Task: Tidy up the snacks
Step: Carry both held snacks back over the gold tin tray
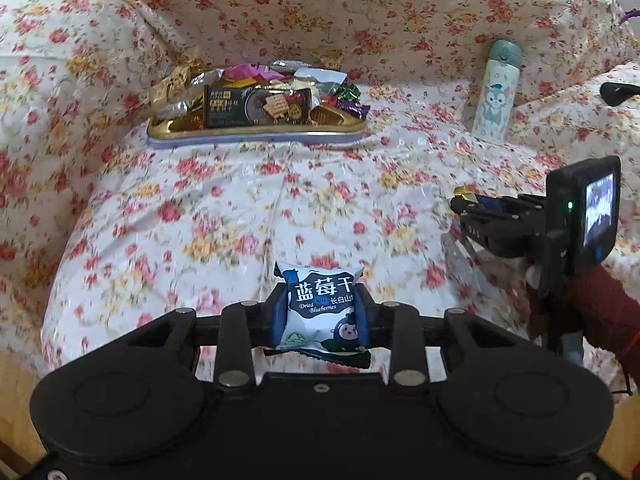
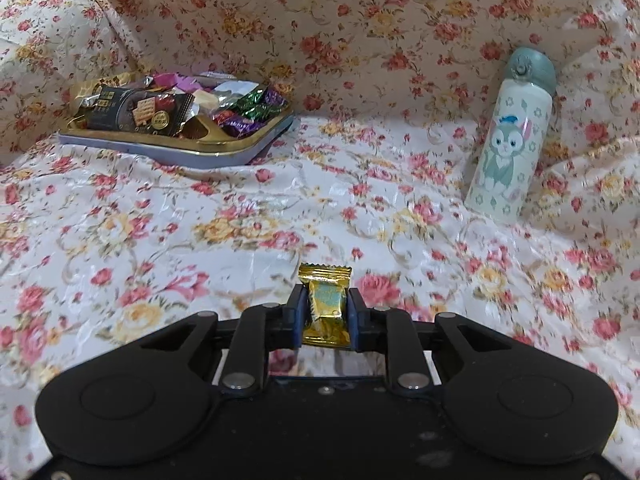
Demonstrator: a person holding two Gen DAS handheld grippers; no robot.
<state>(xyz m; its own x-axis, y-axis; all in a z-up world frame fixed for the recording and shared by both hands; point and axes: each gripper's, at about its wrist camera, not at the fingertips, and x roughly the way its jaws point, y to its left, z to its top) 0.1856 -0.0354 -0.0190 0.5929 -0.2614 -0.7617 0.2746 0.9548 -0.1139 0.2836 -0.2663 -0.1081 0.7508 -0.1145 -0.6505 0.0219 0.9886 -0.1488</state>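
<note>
My left gripper [image 1: 320, 312] is shut on a blue and white dried blueberry packet [image 1: 320, 312], held above the flowered bedspread. My right gripper [image 2: 325, 314] is shut on a small gold-wrapped candy [image 2: 325, 308]; in the left wrist view the right gripper [image 1: 460, 204] shows at the right edge with the gold candy [image 1: 464, 192] at its tip. The gold tray [image 1: 256, 130] heaped with wrapped snacks lies at the back, ahead of the left gripper; in the right wrist view the tray [image 2: 224, 148] is at the back left. A dark cracker packet [image 1: 256, 106] lies on top of the heap.
A pale green bottle with a cartoon cat [image 2: 508, 140] leans against the flowered cushion at the back right, also in the left wrist view [image 1: 494, 92]. A dark object [image 1: 616, 92] lies at the far right. The flowered bedspread [image 2: 200, 220] covers the surface; a red sleeve [image 1: 600, 312] holds the right gripper.
</note>
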